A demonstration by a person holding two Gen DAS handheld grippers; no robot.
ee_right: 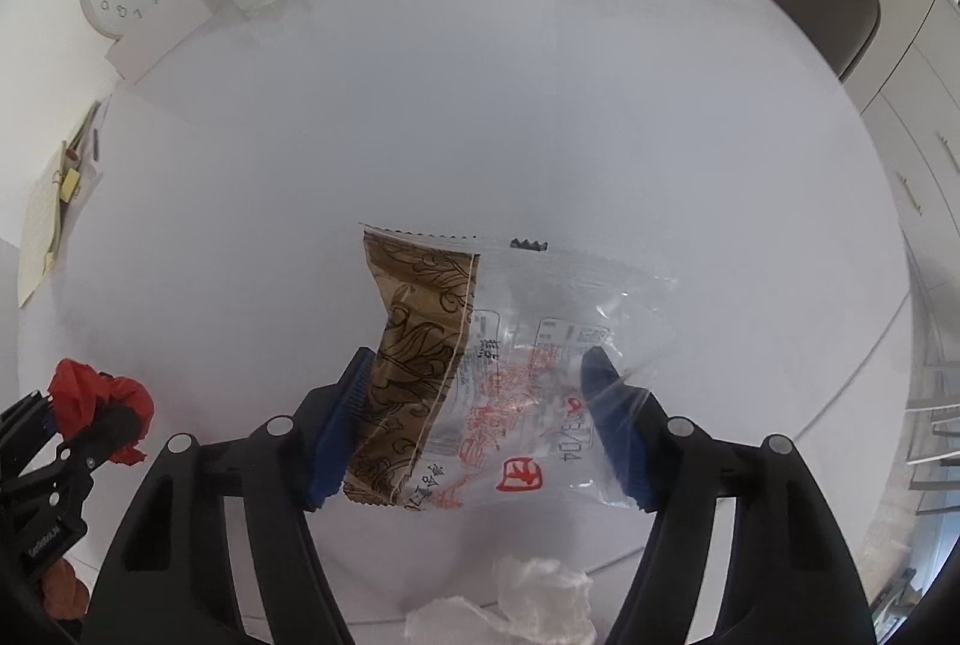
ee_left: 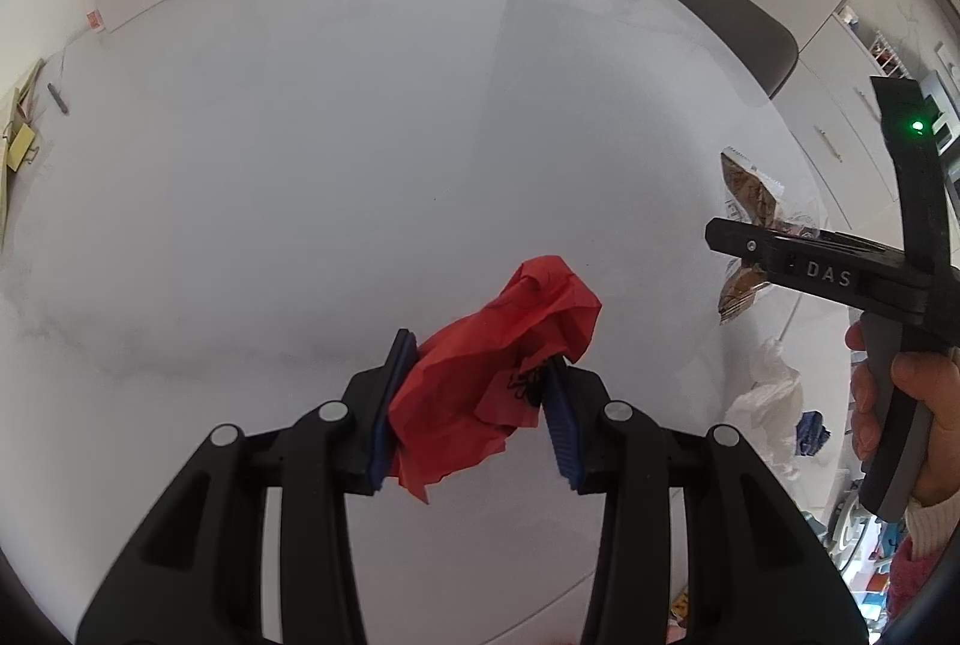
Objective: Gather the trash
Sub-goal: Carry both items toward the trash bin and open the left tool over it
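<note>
Left gripper (ee_left: pixel 474 405): jaws clenched on a crumpled red wrapper (ee_left: pixel 498 375), held just above the white bench (ee_left: pixel 360 135). Right gripper (ee_right: pixel 480 429): blue pads flank a clear and brown snack packet (ee_right: pixel 480 381); left pad touches it, right pad sits behind its clear film, grip uncertain. White tissue (ee_right: pixel 540 597) lies near the bench edge

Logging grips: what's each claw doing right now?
Left claw: shut on crumpled red paper.
Right claw: around brown-and-clear plastic wrapper; grip cannot be told.
</note>
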